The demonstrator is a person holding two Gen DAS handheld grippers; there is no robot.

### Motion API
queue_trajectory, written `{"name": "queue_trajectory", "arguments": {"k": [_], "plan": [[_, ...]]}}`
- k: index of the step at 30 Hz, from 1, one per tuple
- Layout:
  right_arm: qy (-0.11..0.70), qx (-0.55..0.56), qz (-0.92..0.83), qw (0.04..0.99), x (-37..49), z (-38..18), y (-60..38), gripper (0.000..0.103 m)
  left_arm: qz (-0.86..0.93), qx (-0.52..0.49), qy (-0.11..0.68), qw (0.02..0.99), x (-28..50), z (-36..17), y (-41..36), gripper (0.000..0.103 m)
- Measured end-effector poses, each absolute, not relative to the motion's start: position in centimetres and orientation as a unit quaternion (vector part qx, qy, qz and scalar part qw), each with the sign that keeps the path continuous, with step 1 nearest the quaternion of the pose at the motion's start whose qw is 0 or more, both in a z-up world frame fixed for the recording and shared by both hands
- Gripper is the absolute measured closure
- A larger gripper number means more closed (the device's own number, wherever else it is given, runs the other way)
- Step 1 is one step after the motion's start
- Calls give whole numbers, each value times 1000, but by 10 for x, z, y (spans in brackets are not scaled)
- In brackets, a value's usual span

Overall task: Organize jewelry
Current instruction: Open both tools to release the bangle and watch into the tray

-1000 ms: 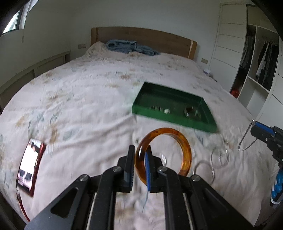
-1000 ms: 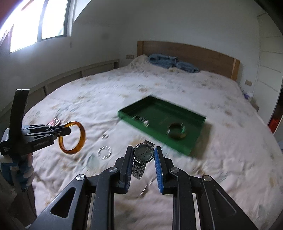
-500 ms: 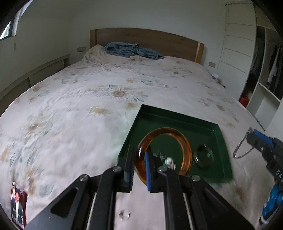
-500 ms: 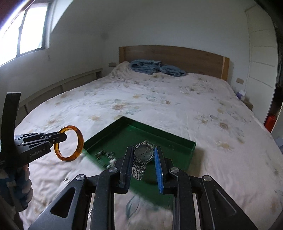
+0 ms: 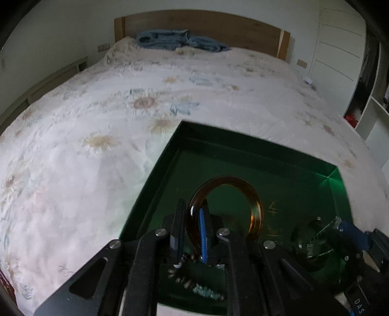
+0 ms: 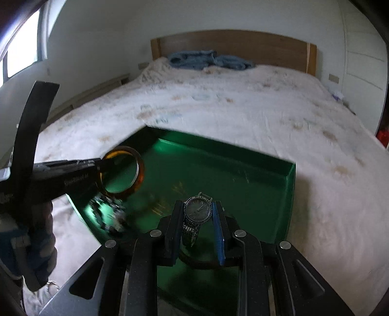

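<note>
My left gripper point(image 5: 190, 231) is shut on an amber bangle point(image 5: 255, 206) and holds it upright just above the floor of the green tray point(image 5: 155, 175). The bangle point(image 6: 139, 170) also shows in the right wrist view, over the tray's left part. My right gripper point(image 6: 198, 223) is shut on a silver wristwatch point(image 6: 197, 211) and holds it over the tray's point(image 6: 290, 175) near right part. A beaded bracelet point(image 5: 194, 284) lies in the tray below my left fingers. My right gripper point(image 5: 340, 233) shows at the tray's right side.
The tray sits on a floral bedspread point(image 5: 97, 121). A folded blue blanket point(image 5: 175, 40) lies by the wooden headboard point(image 5: 218, 21). A white wardrobe point(image 5: 340, 56) stands at the right. Small jewelry pieces point(image 6: 109, 211), blurred, lie in the tray's left corner.
Both grippers have moved forward and down over the green tray, each still holding its piece. The bangle and watch now hang low inside the tray's outline.
</note>
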State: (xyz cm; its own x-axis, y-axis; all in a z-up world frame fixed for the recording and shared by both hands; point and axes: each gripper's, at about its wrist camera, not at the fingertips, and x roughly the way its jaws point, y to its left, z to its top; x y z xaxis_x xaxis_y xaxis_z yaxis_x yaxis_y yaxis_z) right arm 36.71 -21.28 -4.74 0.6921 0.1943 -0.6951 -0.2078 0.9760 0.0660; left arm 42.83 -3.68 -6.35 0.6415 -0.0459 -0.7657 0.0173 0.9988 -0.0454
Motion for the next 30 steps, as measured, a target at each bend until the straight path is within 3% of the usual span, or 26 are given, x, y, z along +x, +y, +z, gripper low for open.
{"name": "queue_trajectory", "arguments": {"k": [15, 17, 19, 23, 30], "plan": [[430, -26, 100, 897, 378, -79, -208, 78, 1, -8, 452, 892, 430, -81, -28, 90], [431, -17, 100, 897, 377, -78, -211, 75, 1, 7, 439, 898, 421, -74, -29, 90], [429, -11, 101, 897, 374, -74, -214, 64, 0, 23, 423, 906, 409, -65, -31, 88], [420, -7, 97, 902, 365, -59, -216, 61, -5, 25, 399, 917, 383, -45, -28, 79], [394, 1, 95, 914, 326, -25, -216, 54, -17, -5, 350, 937, 325, -11, -5, 79]]}}
